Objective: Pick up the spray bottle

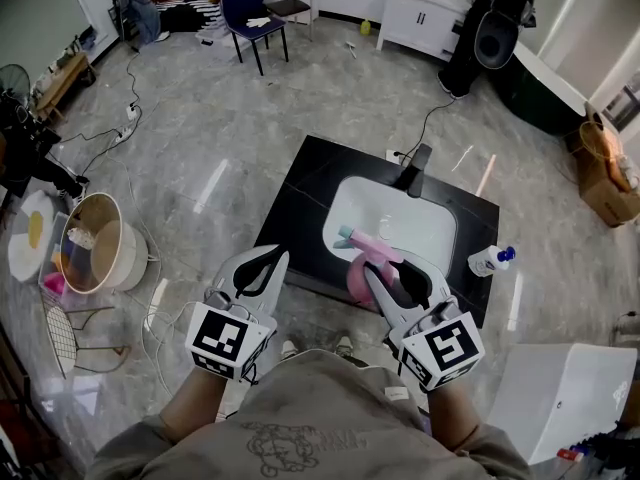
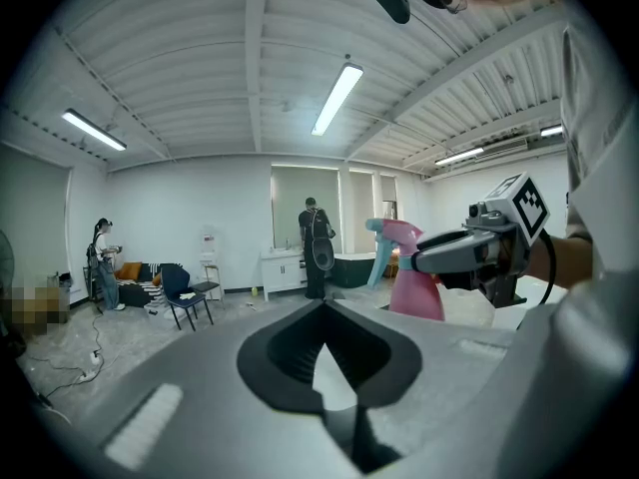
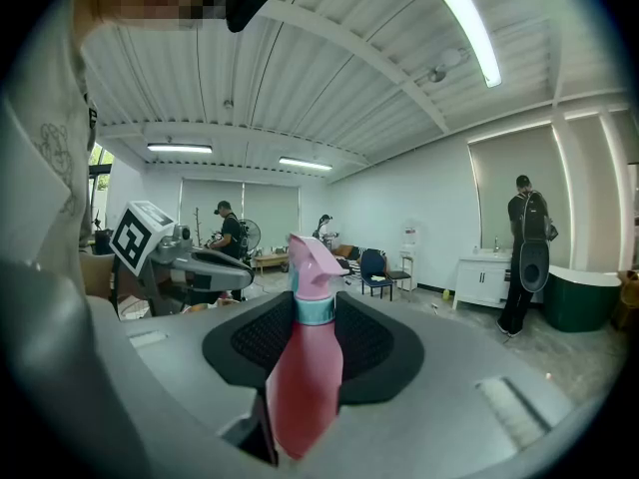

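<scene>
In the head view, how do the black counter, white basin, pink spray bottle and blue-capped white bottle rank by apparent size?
1. black counter
2. white basin
3. pink spray bottle, held nearer the camera, which enlarges it
4. blue-capped white bottle

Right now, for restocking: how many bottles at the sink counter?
2: pink spray bottle in the right gripper; white blue-capped bottle on the counter's right end. Others may be hidden.

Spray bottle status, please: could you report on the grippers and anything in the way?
Right gripper shut on pink spray bottle, over sink front edge. Left gripper shut, empty. Nothing else touching bottle.
</scene>
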Demonstrator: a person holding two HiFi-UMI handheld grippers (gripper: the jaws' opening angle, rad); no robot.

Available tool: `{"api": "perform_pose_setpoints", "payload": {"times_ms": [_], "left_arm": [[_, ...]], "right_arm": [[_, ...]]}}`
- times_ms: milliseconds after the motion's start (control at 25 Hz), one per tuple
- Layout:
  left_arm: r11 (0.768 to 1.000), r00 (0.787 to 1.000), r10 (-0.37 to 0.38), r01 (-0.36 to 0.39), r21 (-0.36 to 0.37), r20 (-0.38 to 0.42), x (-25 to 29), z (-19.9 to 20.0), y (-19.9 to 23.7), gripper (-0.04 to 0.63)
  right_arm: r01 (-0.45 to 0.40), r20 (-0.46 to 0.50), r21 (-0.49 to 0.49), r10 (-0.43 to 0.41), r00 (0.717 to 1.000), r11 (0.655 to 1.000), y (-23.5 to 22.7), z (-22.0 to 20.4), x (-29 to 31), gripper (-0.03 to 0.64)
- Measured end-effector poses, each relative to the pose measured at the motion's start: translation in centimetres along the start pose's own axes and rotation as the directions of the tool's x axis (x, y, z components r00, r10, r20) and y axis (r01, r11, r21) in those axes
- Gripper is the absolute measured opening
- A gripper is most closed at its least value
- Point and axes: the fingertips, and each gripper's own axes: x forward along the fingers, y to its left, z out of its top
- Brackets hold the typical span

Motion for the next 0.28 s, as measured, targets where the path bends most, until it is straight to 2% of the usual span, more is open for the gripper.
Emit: {"api": "perform_pose_setpoints", "payload": {"times_ms": [280], "left_arm": [[1.0,1.0,0.007,-0.007,-0.007,-0.016,-0.36,-0.52,-0.55,0.0]], "right_arm": [[-0.01,-0.011,-0.006,0.01,1.0,1.0,0.47,-0.62,-0.74,0.16]]}}
